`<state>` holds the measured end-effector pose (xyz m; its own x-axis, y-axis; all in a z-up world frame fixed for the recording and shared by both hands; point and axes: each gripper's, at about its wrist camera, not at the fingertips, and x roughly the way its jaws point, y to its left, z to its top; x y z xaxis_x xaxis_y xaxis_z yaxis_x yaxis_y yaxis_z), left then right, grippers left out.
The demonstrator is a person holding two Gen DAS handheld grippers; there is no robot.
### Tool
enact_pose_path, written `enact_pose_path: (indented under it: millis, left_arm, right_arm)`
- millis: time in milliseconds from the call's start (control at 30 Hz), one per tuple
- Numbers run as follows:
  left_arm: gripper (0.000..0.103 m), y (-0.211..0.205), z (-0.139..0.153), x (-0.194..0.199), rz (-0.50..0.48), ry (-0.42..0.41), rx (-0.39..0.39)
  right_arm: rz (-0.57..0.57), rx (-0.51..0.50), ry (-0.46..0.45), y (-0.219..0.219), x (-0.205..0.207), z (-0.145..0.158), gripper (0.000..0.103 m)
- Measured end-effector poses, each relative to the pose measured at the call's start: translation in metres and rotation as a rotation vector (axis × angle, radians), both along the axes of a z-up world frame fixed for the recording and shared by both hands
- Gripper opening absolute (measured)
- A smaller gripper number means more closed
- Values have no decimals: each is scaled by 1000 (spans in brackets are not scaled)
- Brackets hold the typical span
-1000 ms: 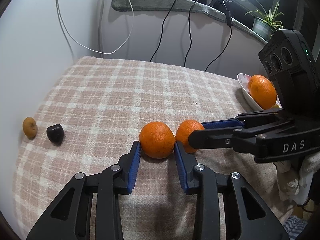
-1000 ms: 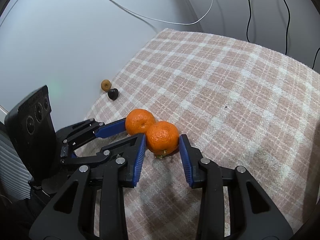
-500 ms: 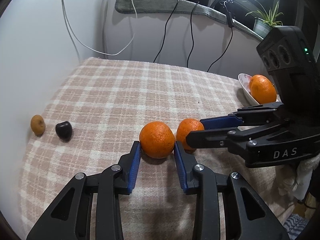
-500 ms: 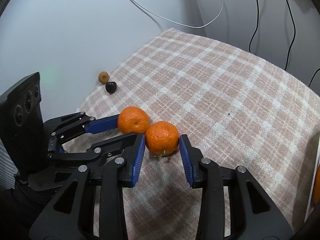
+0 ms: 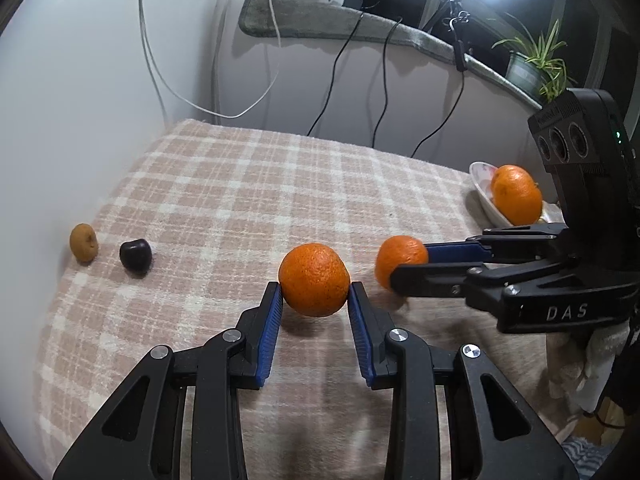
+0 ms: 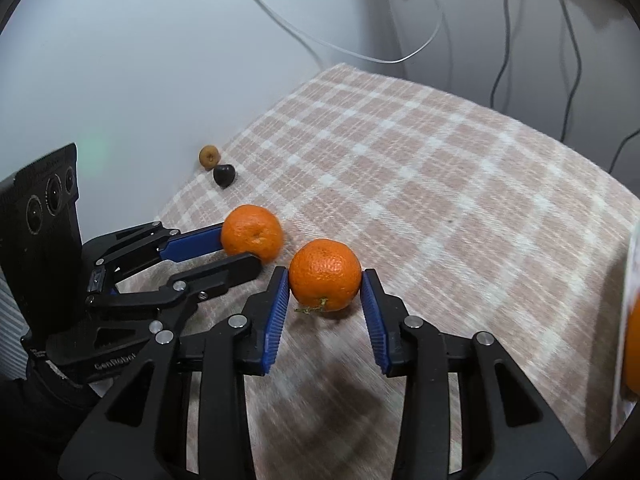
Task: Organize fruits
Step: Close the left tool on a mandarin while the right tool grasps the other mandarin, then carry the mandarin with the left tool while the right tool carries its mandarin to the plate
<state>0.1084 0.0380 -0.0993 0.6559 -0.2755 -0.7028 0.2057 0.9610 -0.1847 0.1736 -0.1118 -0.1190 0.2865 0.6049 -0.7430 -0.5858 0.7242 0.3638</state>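
Pink-and-cream checked blanket (image 5: 248,184) covers the surface, pale walls w/ hanging cables behind.

Nearest: left gripper (image 5: 314,300) jaws clamped on an orange (image 5: 313,285), pads pressing both sides; fruit looks raised just off the blanket. Right gripper (image 6: 325,286) beside it, jaws closing on a second orange (image 6: 325,274), pads touching both flanks. This one's stem stub points down toward the camera; fruit is round, so no real long axis.

Farther left, by the wall: a small brown fruit (image 5: 83,242) and a dark fruit (image 5: 135,255), just beside each other. Far right edge: white bowl (image 5: 482,192) already holding an orange (image 5: 516,196).

Step in hand, prob.: both oranges gripped, about to be carried. Next move likely needs lifting clear and travelling right to the bowl, w/o squeezing harder or bumping grippers together.
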Motion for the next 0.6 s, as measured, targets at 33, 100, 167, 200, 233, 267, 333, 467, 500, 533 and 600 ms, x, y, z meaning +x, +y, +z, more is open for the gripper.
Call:
enact_pose_path:
  millis: [33, 100, 167, 200, 233, 267, 333, 467, 500, 533, 600]
  left_arm:
    - [32, -1, 1, -1, -3, -4, -3]
    - [32, -5, 4, -3, -11, -9, -11]
    - [32, -11, 7, -5, -19, -17, -20]
    - [32, -13, 9, -6, -25, -19, -26]
    - [32, -16, 10, -7, -31, -22, -32]
    - [32, -20, 12, -7, -39, -25, -36]
    - [32, -28, 16, -9, -57, -35, -42]
    - [32, -47, 24, -10, -98, -52, -62]
    - [32, -53, 27, -10, -112, -57, -66]
    - [32, -59, 29, -10, -120, -62, -68]
    - [32, -72, 33, -10, -146, -69, -74]
  right_arm:
    - [-6, -2, -3, -5, -2, 2, 38]
    - [-22, -5, -20, -17, -8, 6, 38]
    - [-33, -12, -35, -26, -14, 10, 38]
    - [-42, -13, -44, -33, -18, 12, 38]
    - [-50, -12, -48, -39, -21, 13, 38]
    - [-59, -9, -51, -45, -23, 15, 38]
    - [-87, -1, -57, -61, -28, 18, 38]
    - [-152, -1, -80, -93, -36, 25, 38]
    - [-168, 0, -85, -101, -37, 27, 38]
    - [-181, 0, -91, -109, -39, 28, 38]
    - [-212, -6, -108, -125, -42, 33, 38]
